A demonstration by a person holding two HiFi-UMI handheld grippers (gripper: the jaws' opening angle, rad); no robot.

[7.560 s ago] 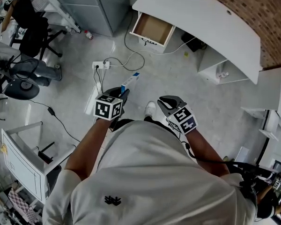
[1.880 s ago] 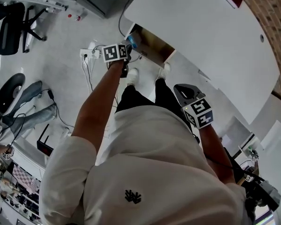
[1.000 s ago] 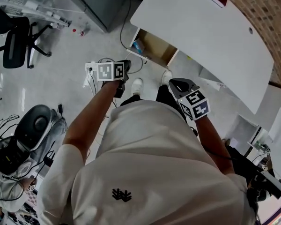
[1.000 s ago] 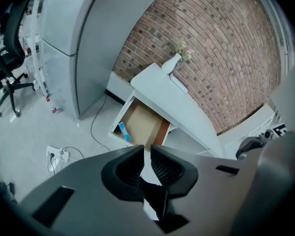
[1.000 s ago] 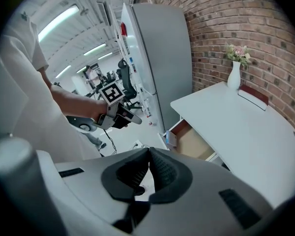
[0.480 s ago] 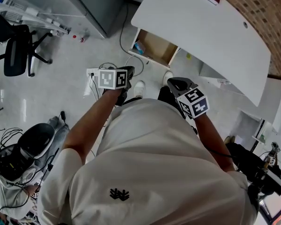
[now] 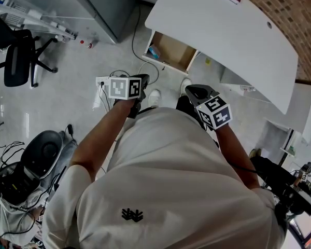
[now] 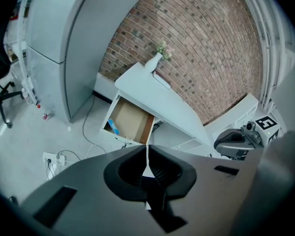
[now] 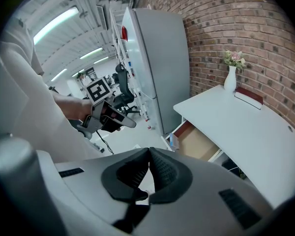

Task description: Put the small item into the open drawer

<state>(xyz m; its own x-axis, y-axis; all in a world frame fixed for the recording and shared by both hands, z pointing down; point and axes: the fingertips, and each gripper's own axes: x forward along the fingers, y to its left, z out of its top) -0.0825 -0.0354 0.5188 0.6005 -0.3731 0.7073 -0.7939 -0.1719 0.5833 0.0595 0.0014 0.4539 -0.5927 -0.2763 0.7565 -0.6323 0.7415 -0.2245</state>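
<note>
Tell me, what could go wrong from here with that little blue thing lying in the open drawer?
The power strip lies on the floor near the person's shoe, so a step could snag its cord. The open drawer, blue item inside, juts out from under the desk; a leg might bump it.

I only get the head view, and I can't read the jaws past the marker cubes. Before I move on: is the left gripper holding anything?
Observer: No. In the left gripper view, the left gripper has its jaws together with nothing between them.
Operator: And the right one?
Observer: The right gripper is shut too, and its own view shows it empty.
Operator: Is anything on the desk beyond my frame?
Observer: A white vase stands at the end of the desk, by the brick wall.
</note>
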